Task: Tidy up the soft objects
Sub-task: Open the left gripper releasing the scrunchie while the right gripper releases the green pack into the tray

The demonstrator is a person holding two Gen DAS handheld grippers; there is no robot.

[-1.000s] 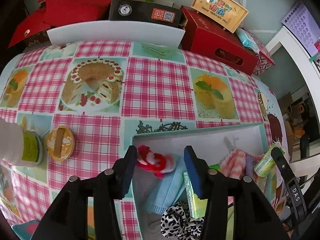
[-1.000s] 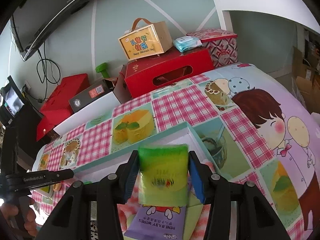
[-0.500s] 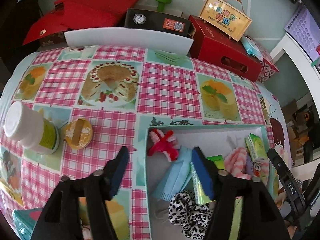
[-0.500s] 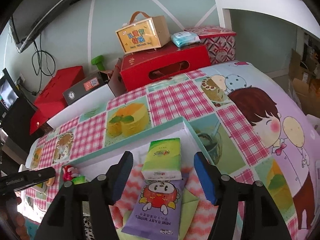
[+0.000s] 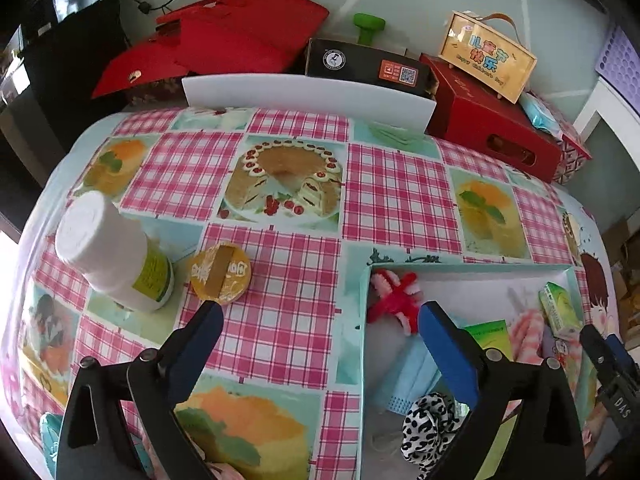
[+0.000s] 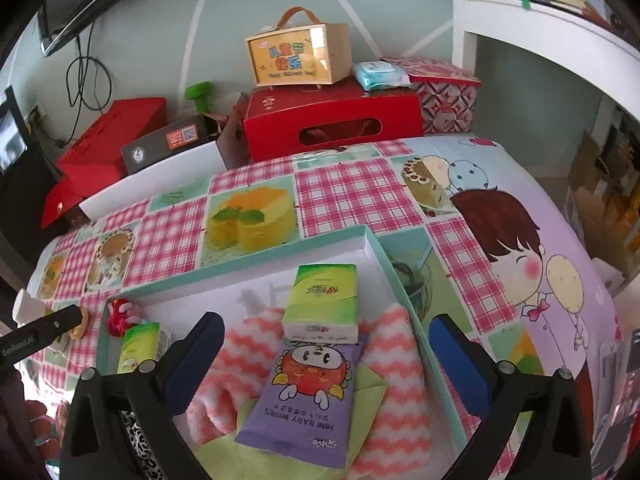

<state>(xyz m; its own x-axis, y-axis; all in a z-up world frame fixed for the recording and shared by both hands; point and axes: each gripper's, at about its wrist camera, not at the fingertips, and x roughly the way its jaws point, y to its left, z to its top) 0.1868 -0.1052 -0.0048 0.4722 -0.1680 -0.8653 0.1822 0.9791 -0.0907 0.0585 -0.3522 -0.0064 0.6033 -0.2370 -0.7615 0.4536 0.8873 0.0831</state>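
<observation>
A shallow teal-rimmed box (image 6: 248,258) (image 5: 362,320) lies on the table and holds soft things. In the right wrist view a green tissue pack (image 6: 322,300) lies on a purple baby-wipes pack (image 6: 308,392) over a pink zigzag towel (image 6: 396,376). A second green pack (image 6: 138,346) and a red-and-white hair tie (image 6: 118,316) (image 5: 394,298) lie at the box's left. A blue face mask (image 5: 408,380) and a leopard scrunchie (image 5: 428,424) show in the left wrist view. My right gripper (image 6: 326,342) is open and empty above the box. My left gripper (image 5: 320,324) is open and empty over the box's left rim.
A white bottle (image 5: 114,252) and a small round yellow tin (image 5: 220,278) stand left of the box. Red boxes (image 6: 332,120), a black box (image 5: 366,64), a yellow gift case (image 6: 298,54) and a white board (image 5: 308,98) line the table's back edge.
My right gripper opened and let the green tissue pack drop onto the wipes pack, then drew back. My left gripper opened wider and moved back and left, bringing the bottle and tin into view.
</observation>
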